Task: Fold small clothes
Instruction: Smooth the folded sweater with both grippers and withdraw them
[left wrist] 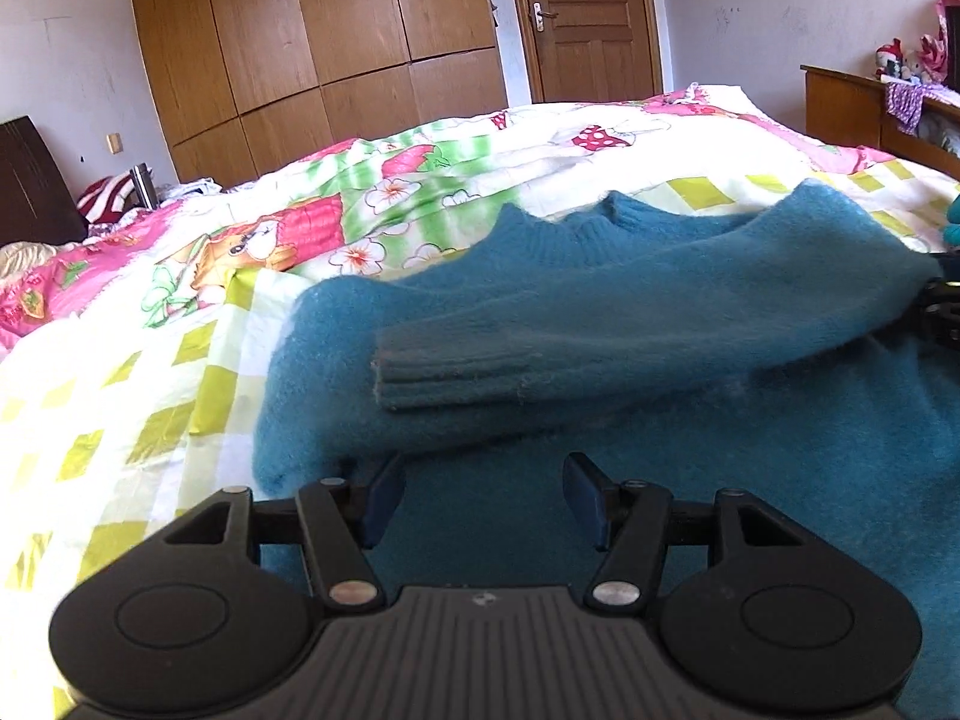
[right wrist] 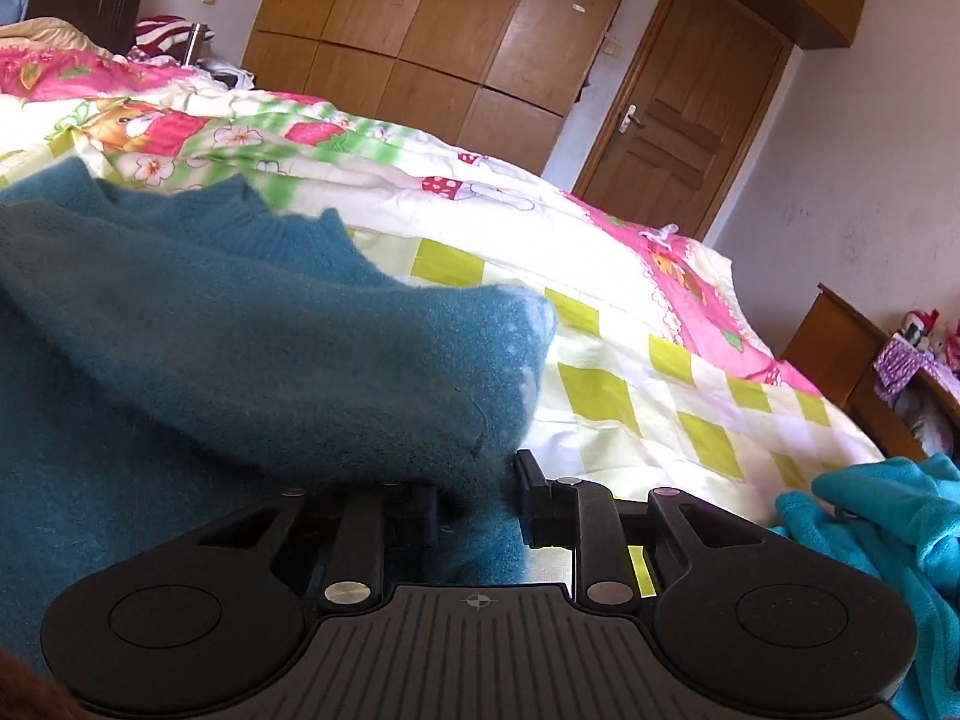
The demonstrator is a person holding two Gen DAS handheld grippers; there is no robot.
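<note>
A fuzzy teal sweater (left wrist: 690, 312) lies on the bed, collar away from me, one sleeve folded across its body with the ribbed cuff (left wrist: 444, 372) pointing left. My left gripper (left wrist: 480, 501) is open and empty, low over the sweater's lower part. My right gripper (right wrist: 477, 501) is shut on a fold of the sweater (right wrist: 270, 360) at its right side; the fabric bulges up over the fingers and hides the left one. The right gripper also shows at the right edge of the left wrist view (left wrist: 939, 315).
The bed has a bright quilt (left wrist: 180, 360) with yellow-green checks and pink cartoon prints. A turquoise garment (right wrist: 888, 528) lies at the right. A wooden wardrobe (left wrist: 336, 42), a door (left wrist: 588, 18) and a wooden dresser (left wrist: 852, 102) stand beyond.
</note>
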